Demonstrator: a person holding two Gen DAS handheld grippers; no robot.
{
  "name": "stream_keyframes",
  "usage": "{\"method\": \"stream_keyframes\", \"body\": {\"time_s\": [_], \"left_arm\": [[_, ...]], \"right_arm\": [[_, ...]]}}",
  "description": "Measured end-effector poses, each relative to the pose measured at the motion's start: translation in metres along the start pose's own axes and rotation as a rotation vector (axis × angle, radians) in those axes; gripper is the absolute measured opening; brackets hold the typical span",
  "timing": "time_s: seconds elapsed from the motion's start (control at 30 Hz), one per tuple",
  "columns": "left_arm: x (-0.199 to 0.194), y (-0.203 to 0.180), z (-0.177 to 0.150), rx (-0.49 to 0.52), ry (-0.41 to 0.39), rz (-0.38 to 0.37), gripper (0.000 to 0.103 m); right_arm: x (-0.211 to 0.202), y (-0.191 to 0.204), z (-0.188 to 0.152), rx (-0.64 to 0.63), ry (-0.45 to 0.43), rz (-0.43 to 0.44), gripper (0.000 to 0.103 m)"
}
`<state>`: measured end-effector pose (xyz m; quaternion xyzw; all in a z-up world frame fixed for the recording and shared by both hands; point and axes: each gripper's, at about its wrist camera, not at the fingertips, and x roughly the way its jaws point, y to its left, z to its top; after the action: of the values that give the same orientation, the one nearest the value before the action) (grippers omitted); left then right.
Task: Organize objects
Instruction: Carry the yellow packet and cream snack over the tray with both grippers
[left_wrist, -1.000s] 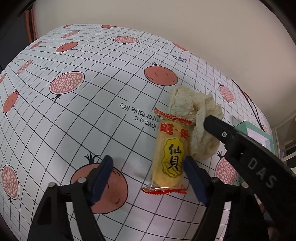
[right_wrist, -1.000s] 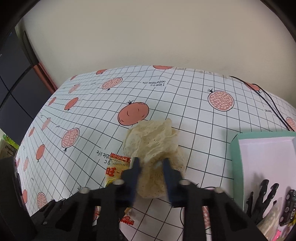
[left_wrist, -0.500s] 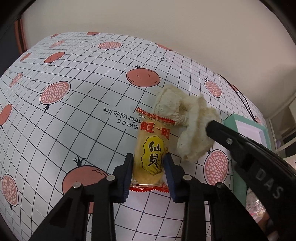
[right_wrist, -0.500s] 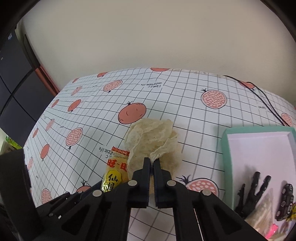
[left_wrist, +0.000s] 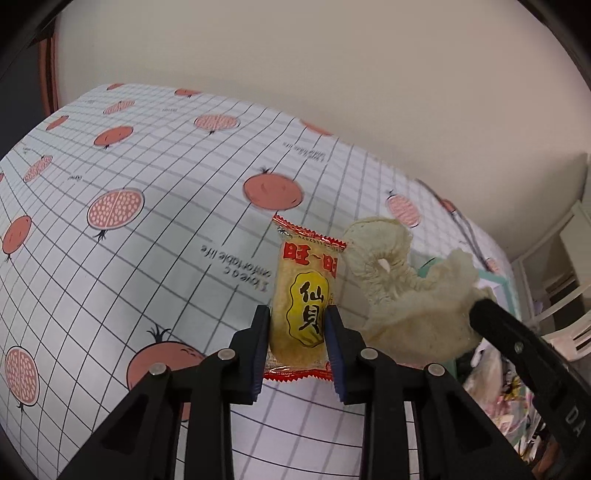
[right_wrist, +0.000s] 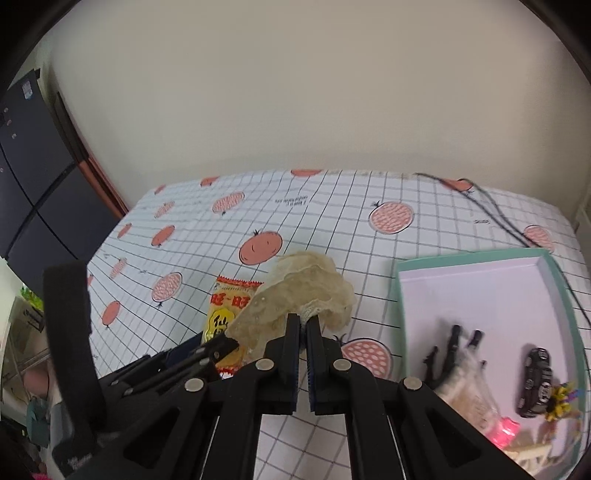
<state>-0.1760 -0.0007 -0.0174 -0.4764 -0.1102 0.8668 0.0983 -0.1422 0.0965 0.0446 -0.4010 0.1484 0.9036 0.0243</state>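
Observation:
My left gripper (left_wrist: 297, 325) is shut on a yellow snack packet (left_wrist: 301, 306) with red ends, held up off the tablecloth. The packet (right_wrist: 225, 314) shows in the right wrist view too, with the left gripper below it. My right gripper (right_wrist: 303, 325) is shut on a cream lace cloth (right_wrist: 303, 291), which hangs bunched above the table. In the left wrist view the cloth (left_wrist: 406, 295) dangles just right of the packet from the right gripper's black finger (left_wrist: 495, 321).
A teal-rimmed box (right_wrist: 480, 258) lies at the right, holding a black claw clip (right_wrist: 447, 354), a small dark toy car (right_wrist: 535, 380) and other small items. A black cable (right_wrist: 495, 218) runs along the table's far right. The pomegranate-print tablecloth (left_wrist: 147, 240) covers the table.
Both grippers closed: the left on the snack packet, the right on the lace cloth. Both items have since been lifted off the tablecloth.

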Motion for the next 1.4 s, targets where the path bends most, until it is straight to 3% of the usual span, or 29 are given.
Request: {"method": "stream_keyframes", "body": {"time_s": [0.37, 0.73, 1.13, 1.4], "left_arm": [[-0.029, -0.041, -0.005, 0.019, -0.067, -0.069, 0.031], [-0.045, -0.104, -0.023, 0.137, -0.083, -0.175, 0.031], [-0.048, -0.173, -0.062, 0.343, -0.042, -0.241, 0.031], [-0.031, -0.195, -0.088, 0.444, 0.032, -0.220, 0.031]], "right_arm": [[-0.064, -0.052, -0.011, 0.113, -0.112, -0.021, 0.004], [-0.115, -0.122, -0.012, 0.252, -0.226, -0.066, 0.004], [-0.123, -0.169, -0.032, 0.313, -0.204, -0.145, 0.004], [-0.096, -0.181, -0.048, 0.318, -0.090, -0.183, 0.004]]}}
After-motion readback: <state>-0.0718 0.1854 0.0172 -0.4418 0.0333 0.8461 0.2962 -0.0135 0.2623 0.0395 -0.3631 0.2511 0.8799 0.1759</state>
